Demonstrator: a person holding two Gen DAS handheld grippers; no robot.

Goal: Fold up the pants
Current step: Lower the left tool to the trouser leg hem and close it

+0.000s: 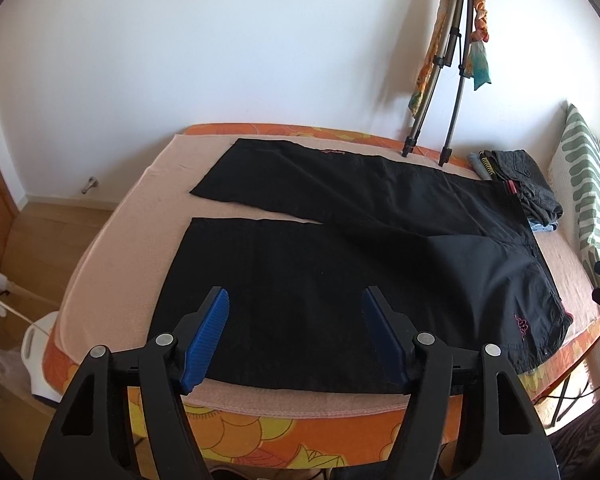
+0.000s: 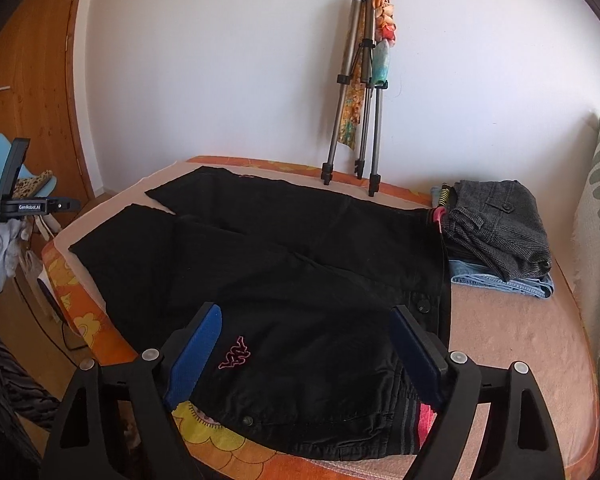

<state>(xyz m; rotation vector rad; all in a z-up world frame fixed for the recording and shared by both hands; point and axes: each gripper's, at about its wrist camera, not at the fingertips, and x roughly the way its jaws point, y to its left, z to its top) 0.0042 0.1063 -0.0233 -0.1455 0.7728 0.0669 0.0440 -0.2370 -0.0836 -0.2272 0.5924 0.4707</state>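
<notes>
Black pants [image 1: 360, 240] with a pink embroidered logo lie spread flat on a bed covered by a pink blanket [image 1: 132, 248], legs apart and pointing left, waistband at the right. My left gripper [image 1: 296, 300] is open and empty, hovering above the near leg by the bed's front edge. My right gripper [image 2: 306, 320] is open and empty above the pants [image 2: 300, 260] at the hip, near the logo [image 2: 235, 354] and the waistband. The left gripper's body also shows in the right wrist view [image 2: 16, 200] at the far left.
A folded tripod [image 1: 444, 92] draped with colourful scarves leans on the white wall behind the bed. A stack of folded clothes [image 2: 496, 232] lies at the back right of the bed. A patterned pillow [image 1: 588, 184] stands at the right. A wooden door [image 2: 32, 80] is at the left.
</notes>
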